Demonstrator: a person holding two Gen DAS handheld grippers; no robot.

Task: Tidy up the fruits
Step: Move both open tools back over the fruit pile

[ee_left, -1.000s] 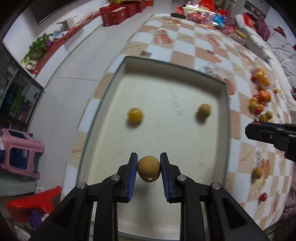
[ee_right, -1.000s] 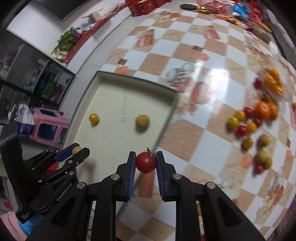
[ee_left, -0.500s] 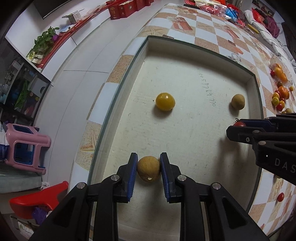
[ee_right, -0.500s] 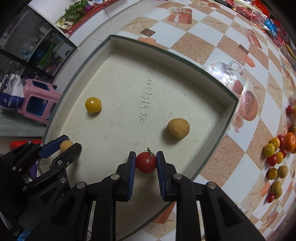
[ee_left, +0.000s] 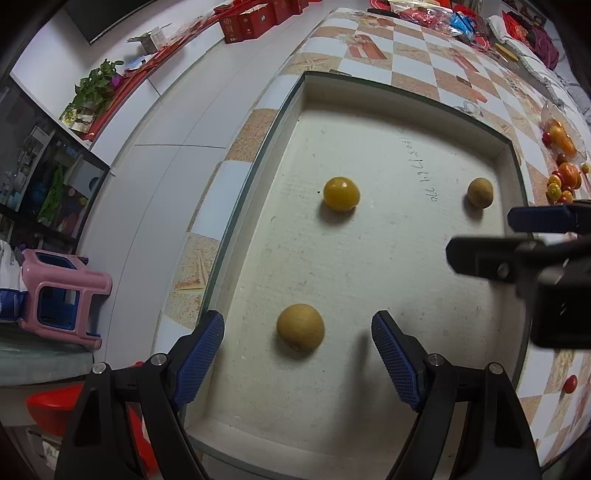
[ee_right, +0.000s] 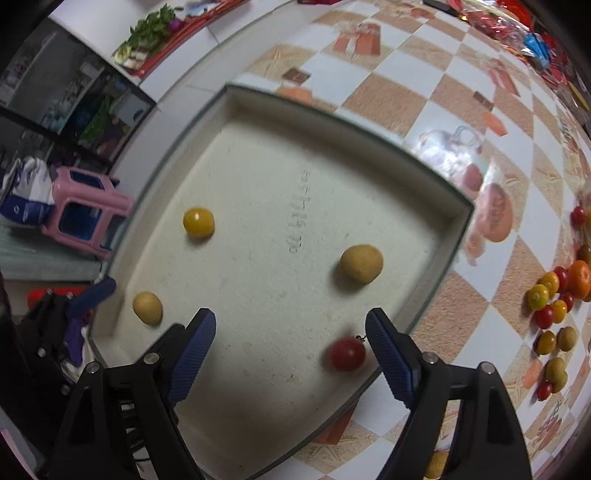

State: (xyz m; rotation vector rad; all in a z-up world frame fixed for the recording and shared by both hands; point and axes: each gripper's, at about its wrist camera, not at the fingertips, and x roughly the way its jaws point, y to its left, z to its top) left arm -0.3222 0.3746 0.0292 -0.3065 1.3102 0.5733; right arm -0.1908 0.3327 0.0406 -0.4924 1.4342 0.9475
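Both claws just released: left claw (ee_left: 297,354) is standing wide apart, jaws having just been opening, and the tan longan (ee_left: 300,326) it was clamping a second ago is now sitting free on the tray floor between the pads, touching neither. Right claw (ee_right: 290,350) is likewise spread after just opening; the cherry tomato (ee_right: 347,353) it was carrying is lying loose, blurred so probably rolling, just beside the right pad near the tray's (ee_right: 436,288) near-right wall. That's making four fruits in the tray: further in, a yellow tomato (ee_left: 341,193) and a second longan (ee_left: 480,192), all well apart. Judging this drop cycle done; next is going back to the pile. Beyond the tray the desk (ee_right: 384,99) is showing an orange-and-white checkered cloth, glossy, with the remaining fruit pile (ee_right: 557,295) of tomatoes, oranges and longans waiting at right. Further off: a pink stool (ee_left: 61,291) on the floor, red boxes (ee_left: 255,18) and a potted plant (ee_left: 98,79) along the white ledge.
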